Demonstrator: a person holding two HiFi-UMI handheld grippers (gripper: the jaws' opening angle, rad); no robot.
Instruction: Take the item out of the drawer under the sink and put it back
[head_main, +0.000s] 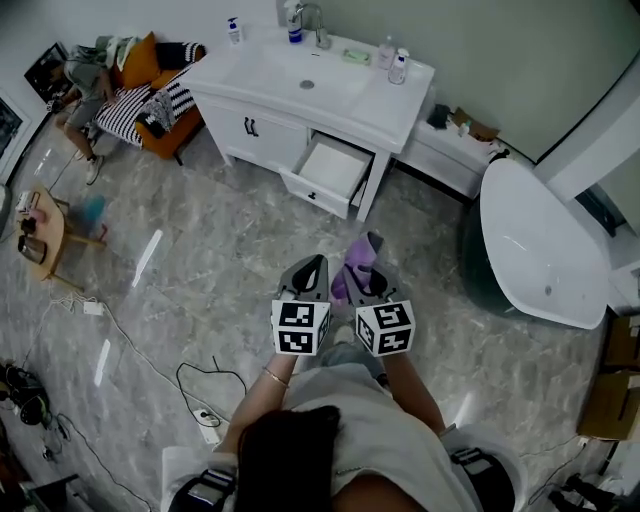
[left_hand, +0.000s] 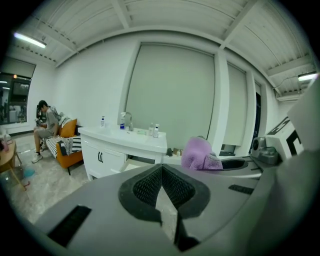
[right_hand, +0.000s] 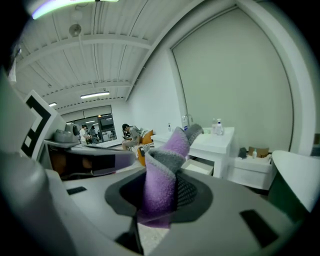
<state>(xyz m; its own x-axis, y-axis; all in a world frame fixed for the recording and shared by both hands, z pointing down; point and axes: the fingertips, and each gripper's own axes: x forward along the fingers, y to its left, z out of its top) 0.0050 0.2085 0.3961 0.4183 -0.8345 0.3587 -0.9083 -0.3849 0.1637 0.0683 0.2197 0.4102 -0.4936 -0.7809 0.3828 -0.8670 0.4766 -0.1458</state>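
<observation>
Floor (head_main: 250, 240) between the person and the sink cabinet (head_main: 235, 135): open marble, a wide, straight passage. Drawer (head_main: 330, 168) stands pulled out, its top open and free to reach from the front. Bathtub (head_main: 545, 250) crowds the right side. A low side unit (head_main: 445, 160) fills the gap between tub and cabinet. Sofa (head_main: 150, 95) flanks the cabinet's left. Cables (head_main: 210, 365) trail across the floor at lower left.

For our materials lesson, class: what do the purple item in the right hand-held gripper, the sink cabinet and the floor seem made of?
Purple cloth: soft terry or microfibre fabric, going by its fuzzy nap and folds. Sink cabinet: probably white-painted wood or board, smooth finish. Floor: glossy grey veined stone or stone-look tile; it mirrors the lights.
</observation>
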